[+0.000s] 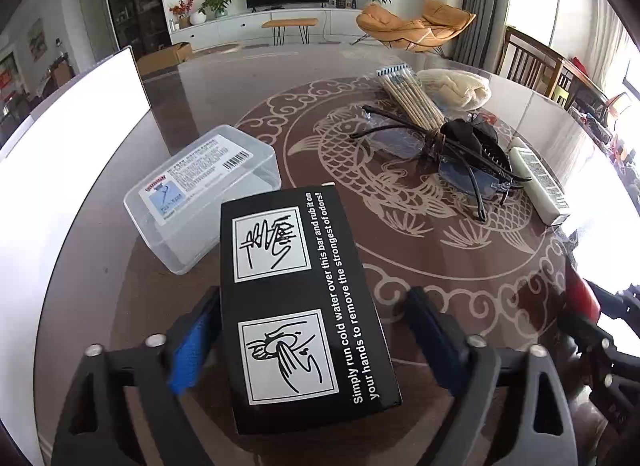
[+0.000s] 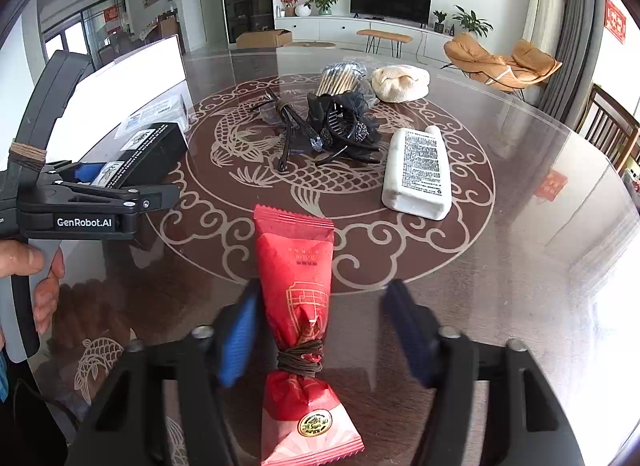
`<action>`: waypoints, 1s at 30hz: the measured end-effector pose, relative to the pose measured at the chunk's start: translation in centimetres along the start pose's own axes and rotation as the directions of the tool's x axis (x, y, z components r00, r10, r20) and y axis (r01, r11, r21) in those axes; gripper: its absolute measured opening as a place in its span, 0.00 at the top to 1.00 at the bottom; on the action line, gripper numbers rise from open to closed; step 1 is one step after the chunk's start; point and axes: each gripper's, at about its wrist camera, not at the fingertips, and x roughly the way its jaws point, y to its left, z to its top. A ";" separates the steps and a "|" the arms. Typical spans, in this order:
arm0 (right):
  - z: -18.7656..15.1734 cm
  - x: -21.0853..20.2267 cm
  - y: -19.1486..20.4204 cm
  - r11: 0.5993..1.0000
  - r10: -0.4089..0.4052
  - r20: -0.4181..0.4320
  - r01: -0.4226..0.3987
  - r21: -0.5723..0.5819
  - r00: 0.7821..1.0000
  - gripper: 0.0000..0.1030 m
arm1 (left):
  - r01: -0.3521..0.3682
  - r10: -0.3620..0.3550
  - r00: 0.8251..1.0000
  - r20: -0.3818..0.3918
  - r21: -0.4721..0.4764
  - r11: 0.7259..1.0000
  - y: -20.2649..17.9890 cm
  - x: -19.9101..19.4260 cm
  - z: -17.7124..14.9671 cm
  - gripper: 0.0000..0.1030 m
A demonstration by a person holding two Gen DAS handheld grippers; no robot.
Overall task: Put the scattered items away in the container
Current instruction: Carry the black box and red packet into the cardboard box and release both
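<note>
Straddling black box (image 1: 296, 306), left gripper (image 1: 314, 318) unclenched, right pad off it; box on table (image 1: 240, 77) beside clear case (image 1: 200, 193). Right gripper (image 2: 322, 306) released around red packet (image 2: 296, 278), table's near edge.

The round glossy bench (image 2: 500, 225) has a fish ornament in the centre. On it lie a red packet (image 2: 296, 286) at 6 o'clock, a white bottle (image 2: 420, 173) at 2 o'clock, and a black box (image 1: 296, 298) beside a clear plastic case (image 1: 200, 193) at 9 o'clock.
</note>
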 end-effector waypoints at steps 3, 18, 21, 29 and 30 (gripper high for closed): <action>-0.4 -1.6 -0.2 0.998 0.045 0.021 -0.046 0.043 0.999 0.81 | 0.063 -0.063 0.998 -0.004 -0.025 0.998 0.7 -0.7 -0.5 0.44; 1.5 -4.9 5.5 0.975 0.219 0.019 -0.220 0.023 0.975 0.81 | 0.220 -0.217 0.975 0.048 -0.072 0.973 5.7 -10.6 -5.2 0.44; 4.7 -5.9 9.6 0.957 0.286 0.033 -0.285 -0.047 0.958 0.81 | 0.201 -0.193 0.976 0.106 -0.077 0.976 9.6 -14.4 -3.8 0.44; 17.2 -6.1 23.3 0.847 0.524 0.044 -0.514 -0.136 0.851 0.81 | 0.031 0.011 0.987 0.157 -0.261 0.965 26.5 -19.1 -0.1 0.44; 18.9 -6.0 25.1 0.832 0.546 0.045 -0.535 -0.146 0.837 0.81 | 0.018 0.027 0.989 0.144 -0.302 0.953 28.7 -18.9 0.0 0.44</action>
